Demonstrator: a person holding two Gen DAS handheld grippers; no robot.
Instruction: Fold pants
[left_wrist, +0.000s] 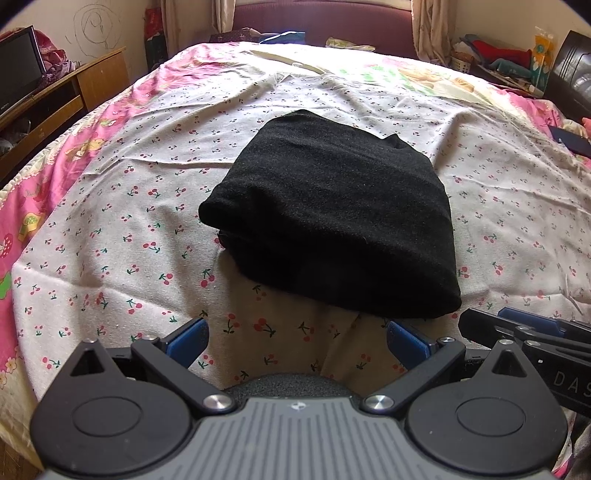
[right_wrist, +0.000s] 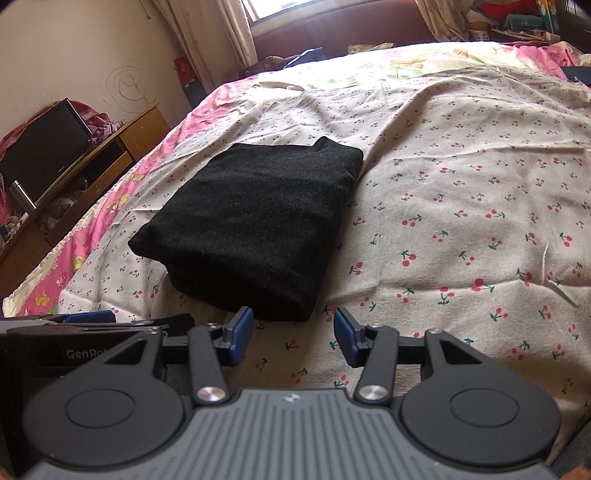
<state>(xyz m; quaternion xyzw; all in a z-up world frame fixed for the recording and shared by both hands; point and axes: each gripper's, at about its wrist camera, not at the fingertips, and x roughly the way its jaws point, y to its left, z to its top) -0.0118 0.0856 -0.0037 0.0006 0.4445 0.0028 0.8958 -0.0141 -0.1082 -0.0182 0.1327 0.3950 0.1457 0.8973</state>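
The black pants (left_wrist: 332, 214) lie folded into a compact thick rectangle on the cherry-print bed sheet (left_wrist: 129, 206). They also show in the right wrist view (right_wrist: 251, 225). My left gripper (left_wrist: 297, 341) is open and empty, just short of the pants' near edge. My right gripper (right_wrist: 293, 334) is open and empty, just in front of the pants' near right corner. The right gripper also shows at the lower right of the left wrist view (left_wrist: 524, 332), and the left gripper at the lower left of the right wrist view (right_wrist: 92, 321).
A pink patterned quilt (left_wrist: 44, 173) edges the bed on the left. A wooden cabinet (left_wrist: 74, 88) with a black screen (left_wrist: 18, 70) stands left of the bed. A maroon headboard (left_wrist: 325, 22) is at the far end. A cluttered shelf (left_wrist: 509, 62) is at the far right.
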